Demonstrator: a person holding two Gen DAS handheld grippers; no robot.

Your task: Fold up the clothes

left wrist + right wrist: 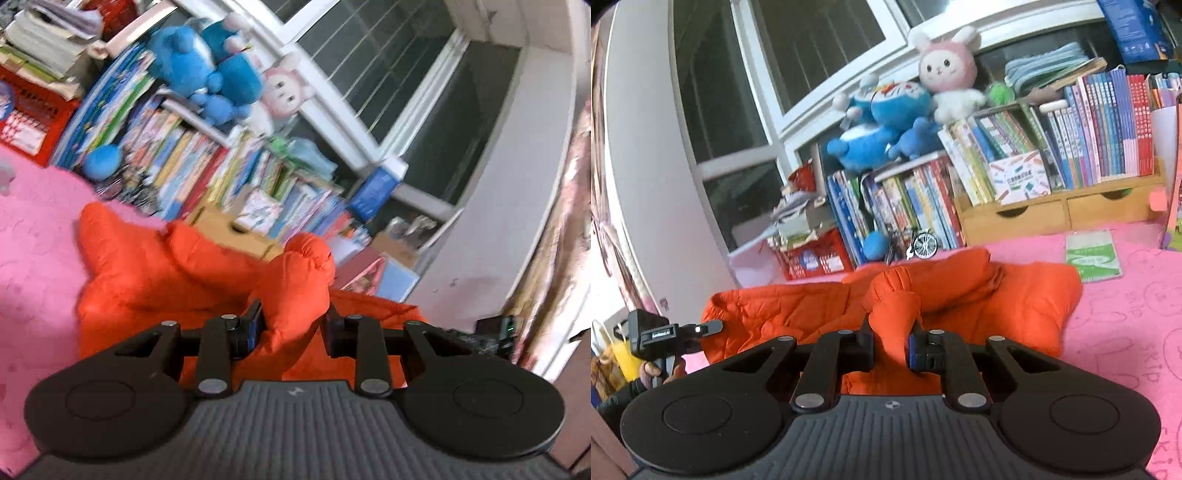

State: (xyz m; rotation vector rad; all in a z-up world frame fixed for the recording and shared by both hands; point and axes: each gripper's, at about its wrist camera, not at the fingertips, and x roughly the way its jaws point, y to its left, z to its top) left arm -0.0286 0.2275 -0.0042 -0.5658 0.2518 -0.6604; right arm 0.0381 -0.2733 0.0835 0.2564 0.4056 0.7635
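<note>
Left gripper pinches a bunched fold of the orange jacket, lifted off the pink blanket. Right gripper clamps another orange fold; the rest of the jacket lies on the blanket, green booklet near, bookshelf behind

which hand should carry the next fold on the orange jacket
Probably the right gripper: it is shut on a bunched sleeve over the orange jacket. The left gripper also grips fabric, at the edge.
</note>
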